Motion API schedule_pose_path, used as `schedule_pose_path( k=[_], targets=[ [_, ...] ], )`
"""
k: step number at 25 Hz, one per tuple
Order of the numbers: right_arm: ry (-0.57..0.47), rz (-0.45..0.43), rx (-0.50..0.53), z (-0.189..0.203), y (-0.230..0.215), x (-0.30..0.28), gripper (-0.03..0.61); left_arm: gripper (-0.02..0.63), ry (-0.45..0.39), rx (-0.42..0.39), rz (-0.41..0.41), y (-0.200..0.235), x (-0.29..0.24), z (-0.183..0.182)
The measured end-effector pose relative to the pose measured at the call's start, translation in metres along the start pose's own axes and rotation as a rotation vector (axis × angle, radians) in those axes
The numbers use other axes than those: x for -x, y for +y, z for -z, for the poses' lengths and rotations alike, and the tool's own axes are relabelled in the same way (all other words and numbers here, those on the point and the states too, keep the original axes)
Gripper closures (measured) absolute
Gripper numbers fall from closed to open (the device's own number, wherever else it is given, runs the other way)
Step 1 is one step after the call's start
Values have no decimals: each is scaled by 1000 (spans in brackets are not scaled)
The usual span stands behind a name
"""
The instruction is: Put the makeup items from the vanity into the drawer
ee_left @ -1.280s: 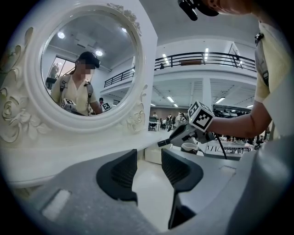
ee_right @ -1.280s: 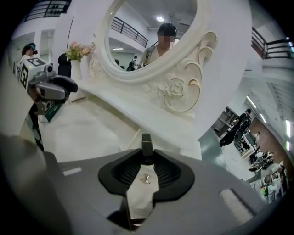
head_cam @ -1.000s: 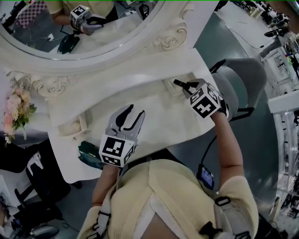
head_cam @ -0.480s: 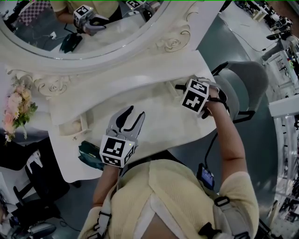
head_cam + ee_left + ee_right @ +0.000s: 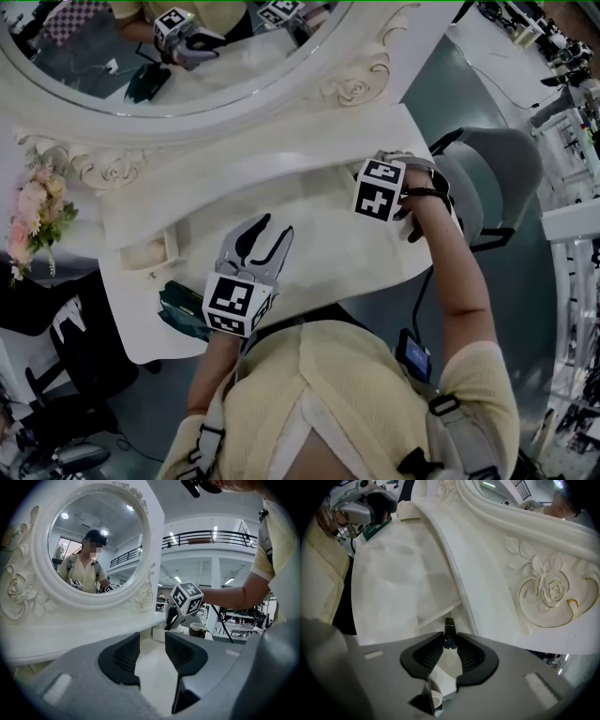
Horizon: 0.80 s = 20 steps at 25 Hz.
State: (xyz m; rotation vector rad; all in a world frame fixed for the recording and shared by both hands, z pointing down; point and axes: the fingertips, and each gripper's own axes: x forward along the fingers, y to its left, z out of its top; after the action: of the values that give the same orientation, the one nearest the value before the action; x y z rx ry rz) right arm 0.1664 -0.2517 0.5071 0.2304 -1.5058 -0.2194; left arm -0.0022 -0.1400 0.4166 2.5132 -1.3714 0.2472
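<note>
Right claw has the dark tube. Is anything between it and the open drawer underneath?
Nothing visible is in the way. The right claw grips the dark tube and points steeply down at the open drawer, and only the drawer's pale inside shows past the tube's tip. The left claw is open and well off to the side.

Dark tube in hand-held gripper

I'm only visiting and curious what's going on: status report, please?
Right tool shut on slim black makeup stick, pointing down over small drawer. Left tool open, empty, above vanity top. No obstruction seen.
</note>
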Motion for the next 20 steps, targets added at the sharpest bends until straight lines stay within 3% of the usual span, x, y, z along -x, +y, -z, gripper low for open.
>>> schedule_pose_path(
  k=[8, 20],
  targets=[
    [-97, 83, -32, -13, -7, 0, 472, 436, -3, 23, -7, 4, 1, 2],
    [-294, 221, -197, -21, -17, 34, 466, 436, -18, 50, -11, 8, 4, -2]
  ],
)
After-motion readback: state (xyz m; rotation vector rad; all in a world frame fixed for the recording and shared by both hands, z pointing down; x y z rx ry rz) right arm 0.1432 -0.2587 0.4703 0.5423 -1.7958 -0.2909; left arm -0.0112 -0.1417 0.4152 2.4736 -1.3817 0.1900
